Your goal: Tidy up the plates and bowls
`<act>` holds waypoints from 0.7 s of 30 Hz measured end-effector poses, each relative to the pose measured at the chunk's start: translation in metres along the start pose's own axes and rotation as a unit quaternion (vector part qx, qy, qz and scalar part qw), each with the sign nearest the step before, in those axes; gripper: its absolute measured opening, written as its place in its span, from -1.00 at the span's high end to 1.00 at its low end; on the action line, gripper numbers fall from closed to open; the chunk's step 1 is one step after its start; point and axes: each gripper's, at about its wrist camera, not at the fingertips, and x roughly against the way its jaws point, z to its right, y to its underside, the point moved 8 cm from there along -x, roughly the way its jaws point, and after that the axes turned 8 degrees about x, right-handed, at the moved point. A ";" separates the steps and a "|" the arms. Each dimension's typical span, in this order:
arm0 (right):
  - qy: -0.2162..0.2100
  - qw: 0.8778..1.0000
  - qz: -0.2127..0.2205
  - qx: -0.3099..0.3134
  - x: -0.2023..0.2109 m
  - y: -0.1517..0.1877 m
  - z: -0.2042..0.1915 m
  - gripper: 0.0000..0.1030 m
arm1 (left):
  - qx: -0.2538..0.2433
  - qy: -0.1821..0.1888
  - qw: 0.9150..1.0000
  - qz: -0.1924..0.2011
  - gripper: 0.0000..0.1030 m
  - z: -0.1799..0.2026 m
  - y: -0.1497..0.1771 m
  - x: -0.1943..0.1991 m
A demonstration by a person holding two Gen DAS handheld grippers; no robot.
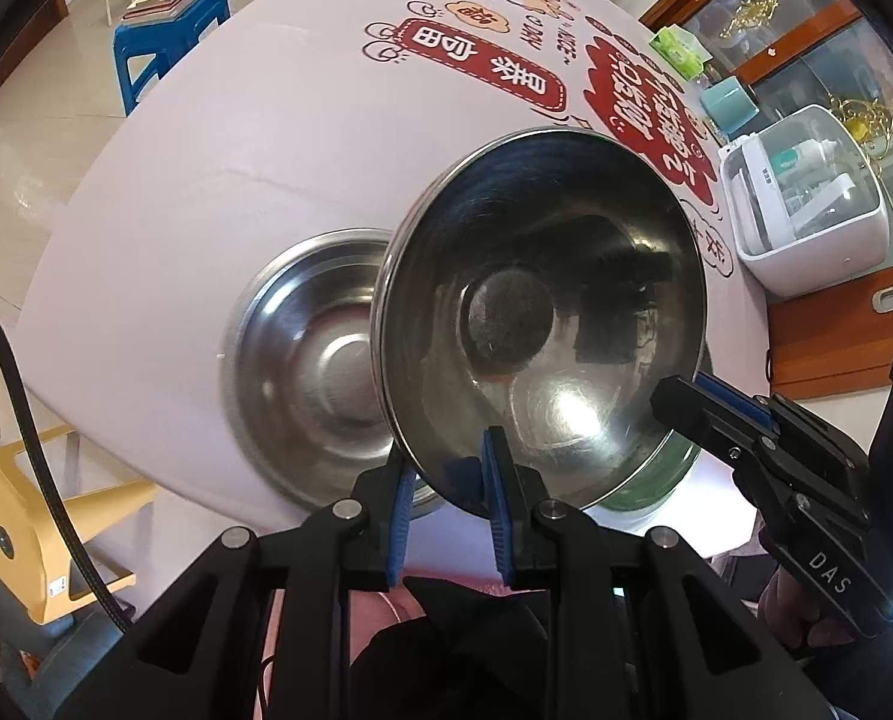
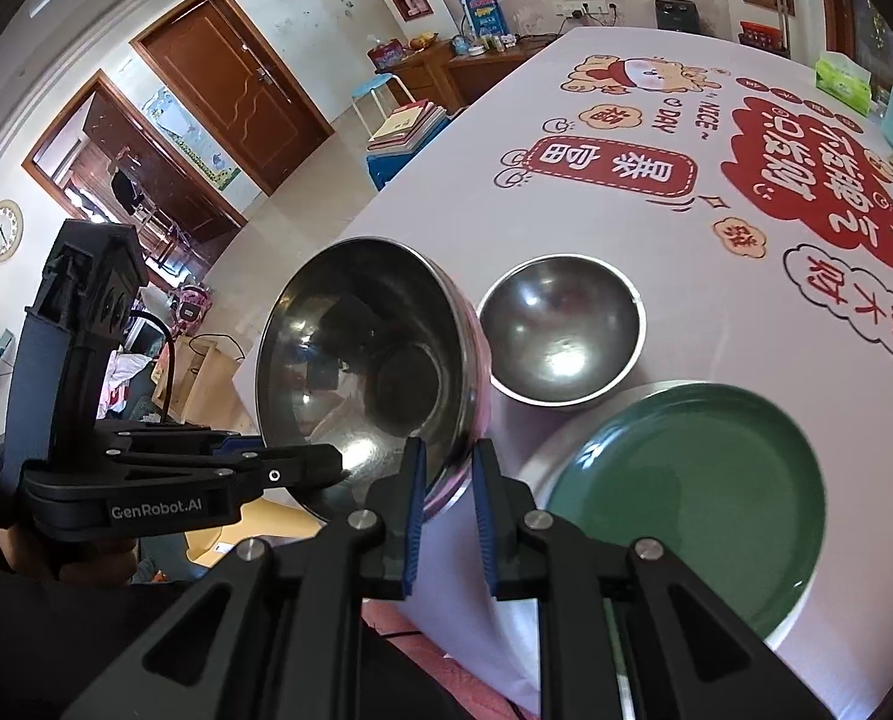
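A large steel bowl point(image 1: 536, 312) point(image 2: 374, 360) hangs tilted above the table, held at its rim from two sides. My left gripper point(image 1: 449, 474) is shut on the near rim and shows at the left in the right wrist view point(image 2: 320, 468). My right gripper point(image 2: 449, 480) is shut on another part of the same rim and enters the left wrist view from the right point(image 1: 680, 396). A smaller steel bowl point(image 1: 308, 360) point(image 2: 560, 330) rests on the table just beyond. A green plate point(image 2: 686, 504) point(image 1: 662, 474) lies near the table's front edge, partly under the held bowl.
The table point(image 1: 176, 210) wears a white cloth with red print. At its far right stand a white appliance point(image 1: 806, 210), a teal container point(image 1: 728, 102) and a green tissue box point(image 1: 680, 48). A blue stool with books point(image 1: 170, 30) stands beyond the table; a yellow object point(image 1: 32, 528) stands on the floor.
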 end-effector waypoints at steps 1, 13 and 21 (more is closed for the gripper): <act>0.001 1.000 -0.001 -0.003 -0.002 0.000 -0.003 0.70 | -0.004 -0.002 1.000 -0.003 0.61 -0.005 0.000 0.002; 0.017 0.998 -0.018 -0.058 -0.029 0.010 -0.028 0.70 | -0.039 -0.012 0.998 -0.053 0.59 -0.039 0.001 -0.002; 0.064 0.994 -0.025 -0.088 -0.047 0.020 -0.034 0.67 | -0.073 -0.023 0.993 -0.090 0.53 -0.052 -0.002 -0.023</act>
